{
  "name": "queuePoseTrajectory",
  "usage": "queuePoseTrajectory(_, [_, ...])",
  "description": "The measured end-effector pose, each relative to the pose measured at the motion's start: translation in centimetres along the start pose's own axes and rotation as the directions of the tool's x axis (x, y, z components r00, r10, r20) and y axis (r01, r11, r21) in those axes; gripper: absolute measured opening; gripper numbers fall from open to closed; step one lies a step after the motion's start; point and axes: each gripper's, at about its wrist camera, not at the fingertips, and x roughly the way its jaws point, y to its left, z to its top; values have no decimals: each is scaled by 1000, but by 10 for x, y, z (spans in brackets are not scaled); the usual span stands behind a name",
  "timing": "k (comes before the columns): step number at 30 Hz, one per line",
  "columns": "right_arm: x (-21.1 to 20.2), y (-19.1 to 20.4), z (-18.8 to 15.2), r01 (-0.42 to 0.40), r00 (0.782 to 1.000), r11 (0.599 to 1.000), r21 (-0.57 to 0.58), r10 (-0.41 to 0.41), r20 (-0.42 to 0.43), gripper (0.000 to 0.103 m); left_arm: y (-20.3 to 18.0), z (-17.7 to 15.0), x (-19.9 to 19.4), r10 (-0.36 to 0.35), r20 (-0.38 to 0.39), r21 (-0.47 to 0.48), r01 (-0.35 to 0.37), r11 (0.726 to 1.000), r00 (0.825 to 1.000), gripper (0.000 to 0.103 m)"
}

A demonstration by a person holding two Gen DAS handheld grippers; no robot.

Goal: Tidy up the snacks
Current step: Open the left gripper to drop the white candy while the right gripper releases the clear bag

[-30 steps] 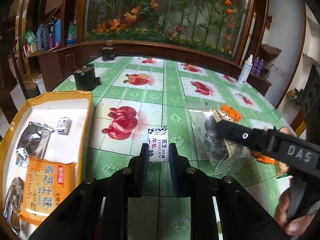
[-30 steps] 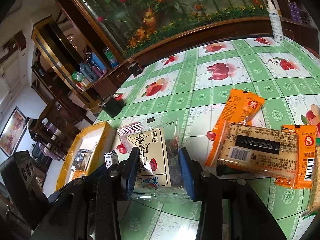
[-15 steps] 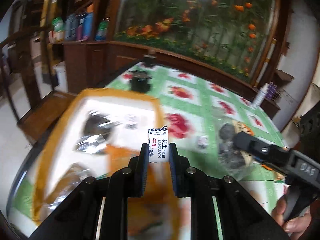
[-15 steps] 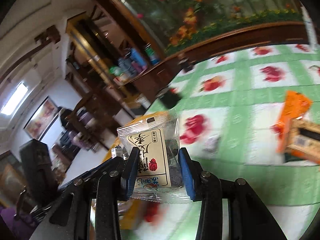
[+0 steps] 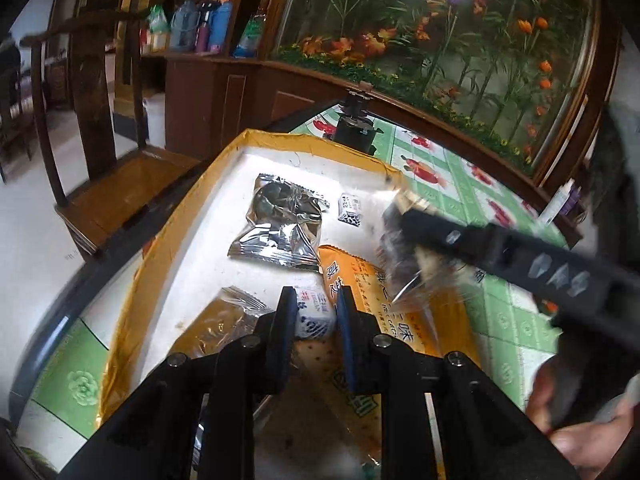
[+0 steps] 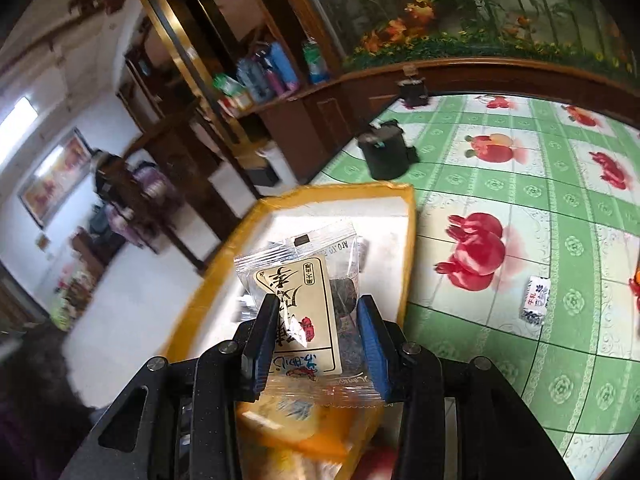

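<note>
- A small white candy (image 5: 313, 319) with blue print is being pinched between the nearly closed jaws of the left gripper (image 5: 313, 320), over the near part of the yellow-rimmed tray (image 5: 256, 142).
- A clear packet of dark dried fruit (image 6: 304, 296), bearing a cream label, is being clamped by the right gripper (image 6: 316, 344), whose jaws are being kept partly apart by the packet's width; it is being held above the tray's right edge.
- Several snacks are already lying in the tray: a silver foil pack (image 5: 280, 224) toward the far side, a small wrapped candy (image 5: 350, 209) to its right, an orange cracker packet (image 5: 384, 316) near the right edge, and a clear-wrapped pack (image 5: 224, 320) at the near left.
- One more small candy (image 6: 535, 299) is lying on the green tablecloth (image 6: 560, 200), well to the right of the tray, and is being left for a later trip, by the look of things.
- A collision is being risked: in the left wrist view the right gripper is crossing close in front of the left one, and the two could be knocked together if both are lowered at once.
- The dried-fruit packet is being held near the tray's rim, so it could be dropped onto the cloth if it is released too soon.
- The slippery film could be pulled out of the pads, since much of the packet is hanging free.
</note>
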Motion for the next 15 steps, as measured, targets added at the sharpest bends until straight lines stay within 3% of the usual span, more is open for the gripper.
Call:
queuePoseTrajectory(5, [2, -4, -6, -35, 999, 999, -28, 35, -1, 51, 17, 2, 4, -95, 5, -106, 95, 990, 995, 30])
queuePoseTrajectory(10, [-26, -17, 0, -110, 992, 994, -21, 111, 63, 59, 17, 2, 0, -127, 50, -115, 132, 985, 991, 61])
queuePoseTrajectory(15, [-79, -48, 13, -90, 974, 996, 24, 83, 211, 64, 19, 3, -3, -130, 80, -131, 140, 981, 988, 63])
